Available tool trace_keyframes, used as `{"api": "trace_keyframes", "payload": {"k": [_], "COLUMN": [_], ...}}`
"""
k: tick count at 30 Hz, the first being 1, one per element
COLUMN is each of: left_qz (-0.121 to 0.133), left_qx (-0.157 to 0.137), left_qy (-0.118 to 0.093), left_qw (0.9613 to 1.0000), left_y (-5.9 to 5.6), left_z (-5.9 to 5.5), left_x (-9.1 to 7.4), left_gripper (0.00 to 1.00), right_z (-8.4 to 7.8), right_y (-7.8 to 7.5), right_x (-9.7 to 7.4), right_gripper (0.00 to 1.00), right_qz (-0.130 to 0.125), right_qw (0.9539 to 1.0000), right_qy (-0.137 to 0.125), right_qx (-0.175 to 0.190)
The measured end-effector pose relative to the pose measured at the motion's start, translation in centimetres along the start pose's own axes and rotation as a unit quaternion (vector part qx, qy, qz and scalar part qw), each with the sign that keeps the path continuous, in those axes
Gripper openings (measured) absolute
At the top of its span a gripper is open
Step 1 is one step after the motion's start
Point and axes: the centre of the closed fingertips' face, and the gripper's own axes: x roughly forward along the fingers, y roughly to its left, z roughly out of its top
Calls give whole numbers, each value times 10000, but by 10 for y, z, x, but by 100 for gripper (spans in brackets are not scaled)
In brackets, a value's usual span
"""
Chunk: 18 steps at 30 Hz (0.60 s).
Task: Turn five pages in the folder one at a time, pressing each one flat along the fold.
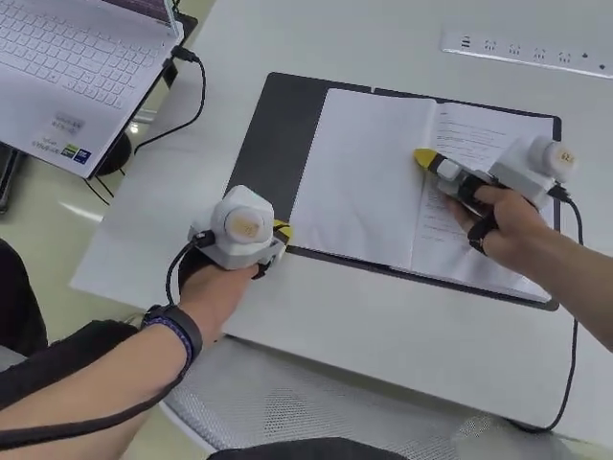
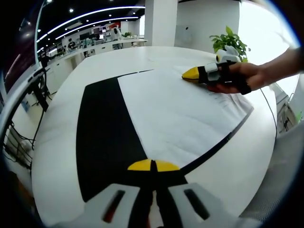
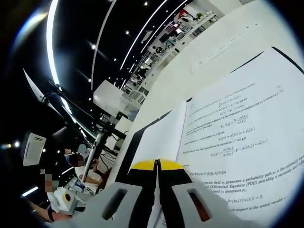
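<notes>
Right gripper [image 1: 424, 156]: yellow-tipped jaws closed, empty, tips on the fold of the open black folder [image 1: 273, 134], with a blank white page [image 1: 364, 177] just beside them. Left gripper [image 1: 280, 231]: jaws closed (empty), at the folder's near edge. Risk: a skewed pressing stroke creases the page, or the page springs back.

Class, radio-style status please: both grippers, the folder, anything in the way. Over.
Left gripper shut, at folder near edge. Right gripper shut, tips on the fold. Blank page lies left of fold. Laptop well apart.
</notes>
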Motion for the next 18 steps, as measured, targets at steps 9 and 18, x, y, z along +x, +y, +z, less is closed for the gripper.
{"api": "trace_keyframes", "payload": {"k": [9, 18], "left_qz": [2, -55], "left_qx": [1, 22], "left_qy": [-51, -39], "left_qw": [10000, 10000], "left_y": [0, 0], "left_z": [0, 1], "left_x": [0, -1], "left_gripper": [0, 0], "right_z": [15, 41], "right_y": [0, -20], "right_x": [12, 36], "right_gripper": [0, 0], "right_qz": [-97, -235], "right_qw": [9994, 9987], "right_qy": [-322, -462], "right_qx": [86, 37]}}
